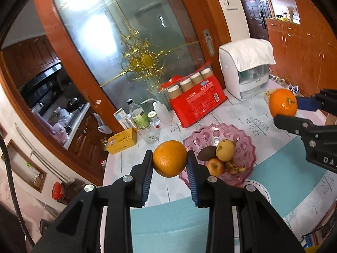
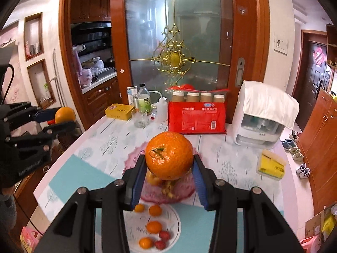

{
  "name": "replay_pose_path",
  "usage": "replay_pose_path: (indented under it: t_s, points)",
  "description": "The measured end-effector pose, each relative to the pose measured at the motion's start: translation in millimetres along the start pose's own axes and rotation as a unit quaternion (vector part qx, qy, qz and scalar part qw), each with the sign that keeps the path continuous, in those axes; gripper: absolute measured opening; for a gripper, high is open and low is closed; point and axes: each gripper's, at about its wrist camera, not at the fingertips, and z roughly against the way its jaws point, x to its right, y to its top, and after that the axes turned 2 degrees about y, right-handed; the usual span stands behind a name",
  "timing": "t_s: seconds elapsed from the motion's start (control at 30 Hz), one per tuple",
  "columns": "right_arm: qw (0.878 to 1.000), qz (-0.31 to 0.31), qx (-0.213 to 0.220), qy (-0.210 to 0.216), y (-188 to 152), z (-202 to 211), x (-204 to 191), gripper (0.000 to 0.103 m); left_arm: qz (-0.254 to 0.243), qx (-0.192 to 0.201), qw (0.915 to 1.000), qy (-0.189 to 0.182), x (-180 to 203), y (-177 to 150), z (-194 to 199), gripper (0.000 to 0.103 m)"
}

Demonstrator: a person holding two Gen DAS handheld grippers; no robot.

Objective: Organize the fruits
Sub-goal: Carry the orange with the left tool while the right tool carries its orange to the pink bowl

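Both wrist cameras are looking forward from above the counter (image 1: 284, 164) toward the glass door (image 2: 179, 31); the left is tilting, and both are sharing the pink bowl (image 1: 242, 139) close below.

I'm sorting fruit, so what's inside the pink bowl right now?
The pink bowl holds a yellow pear, a red apple, a dark fruit and something yellowish I can't identify; whatever lies beneath them is hidden.

Two large oranges, one at center (image 2: 169, 155), one at far left (image 2: 64, 115). White plate (image 2: 174, 229) at bottom holds four small oranges (image 2: 154, 226) and two strawberries (image 2: 164, 235). One pink bowl (image 1: 248, 145), right of center: one yellow fruit (image 1: 225, 149), one apple (image 1: 215, 166). Four cup stacks in one red pack (image 2: 197, 118). Two yellow boxes (image 2: 119, 111).
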Motion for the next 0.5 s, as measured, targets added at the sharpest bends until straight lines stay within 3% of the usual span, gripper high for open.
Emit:
replay_pose_path:
  t_s: [0.23, 0.5]
  points:
    - [0.995, -0.063, -0.07, -0.008, 9, -87, 8, 0.044, -0.02, -0.06, 0.9963, -0.058, 7, 4, -101, 0.029]
    - [0.978, -0.126, -0.168, -0.018, -40, -183, 11, 0.044, -0.054, -0.14, 0.9792, -0.136, 36, -24, -230, 0.029]
